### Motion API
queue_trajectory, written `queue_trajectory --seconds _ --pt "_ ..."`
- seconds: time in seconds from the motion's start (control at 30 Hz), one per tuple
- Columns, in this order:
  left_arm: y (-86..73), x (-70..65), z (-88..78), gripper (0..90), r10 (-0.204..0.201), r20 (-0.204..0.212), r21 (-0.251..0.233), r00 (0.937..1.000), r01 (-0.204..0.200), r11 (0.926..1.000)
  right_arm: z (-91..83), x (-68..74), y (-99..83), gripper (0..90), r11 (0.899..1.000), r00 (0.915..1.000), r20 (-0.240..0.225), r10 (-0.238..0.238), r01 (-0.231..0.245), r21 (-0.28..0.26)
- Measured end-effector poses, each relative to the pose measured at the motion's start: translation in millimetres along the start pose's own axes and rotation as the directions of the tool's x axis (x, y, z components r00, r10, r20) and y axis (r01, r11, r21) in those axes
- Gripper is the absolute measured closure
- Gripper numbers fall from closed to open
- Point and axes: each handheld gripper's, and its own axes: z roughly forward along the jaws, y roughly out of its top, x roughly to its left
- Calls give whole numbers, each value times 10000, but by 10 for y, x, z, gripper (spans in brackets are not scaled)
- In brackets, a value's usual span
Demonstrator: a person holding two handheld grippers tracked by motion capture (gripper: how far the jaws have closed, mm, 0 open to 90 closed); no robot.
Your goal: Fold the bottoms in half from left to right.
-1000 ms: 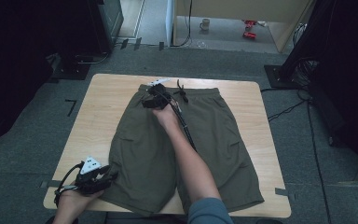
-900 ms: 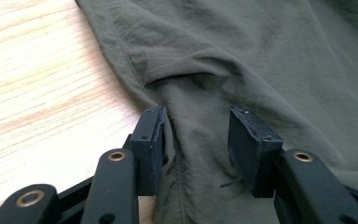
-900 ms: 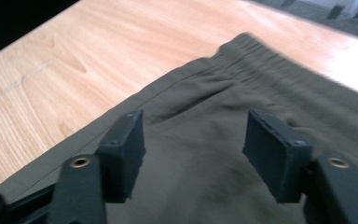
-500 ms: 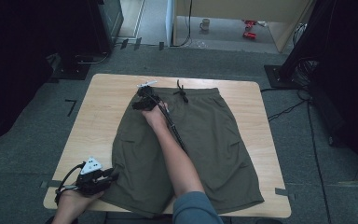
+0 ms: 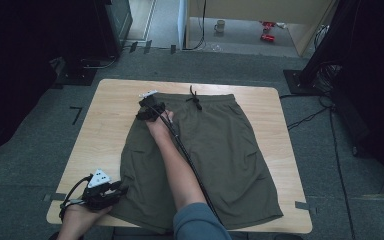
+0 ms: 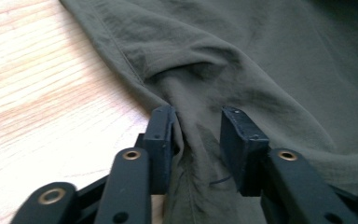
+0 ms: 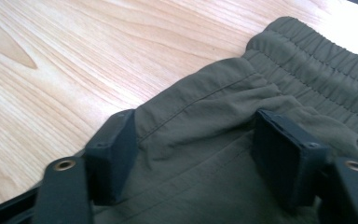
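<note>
olive shorts point(image 5: 215, 150) near table point(image 5: 105, 115) edges; left gripper point(image 6: 198, 133) seemingly pinches hem.

Light wooden worktop point(image 5: 105, 125) on grey carpet; beyond it, a white mug point(image 5: 220, 25) and red cans point(image 5: 267, 30) on the floor.

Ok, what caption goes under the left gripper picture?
Left gripper pinching a fold of olive-green shorts near their edge on the wooden table.

My olive-green shorts point(image 5: 215, 155) lie spread flat on the wooden table, elastic waistband at the far edge, black drawstring knotted at its middle, legs toward me; fabric bunched at near-left hem and far-left waist corner.
</note>
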Motion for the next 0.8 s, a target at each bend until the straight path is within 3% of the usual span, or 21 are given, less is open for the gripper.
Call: queue_trajectory --seconds 0.27,0.3,0.33,0.43,0.5,0.57,0.8 --pt "-2 -5 -19 819 -261 157 253 9995 257 9993 -20 -35 -40 491 9990 9994 257 212 -201 -399" --pt "-1 -11 -18 831 -229 171 303 9996 224 9993 -33 -45 -49 560 9988 9994 282 212 -199 -443" --pt "-1 -11 -18 845 -229 171 303 9996 224 9993 -33 -45 -49 560 9988 9994 282 212 -199 -443" --pt "11 -29 -6 864 -134 230 369 9996 125 9992 -56 -56 -77 697 9985 9995 302 112 -96 -544" --pt "15 -33 -1 866 -119 267 374 9996 109 9992 -61 -53 -81 731 9985 9996 285 68 -53 -546" --pt "31 -41 13 871 -120 344 416 9993 106 9991 -78 -50 -87 840 9987 9994 316 -168 183 -465" --pt "72 -57 20 879 -190 637 279 9978 172 9995 -123 -96 -84 887 9991 9981 470 -404 410 -116"
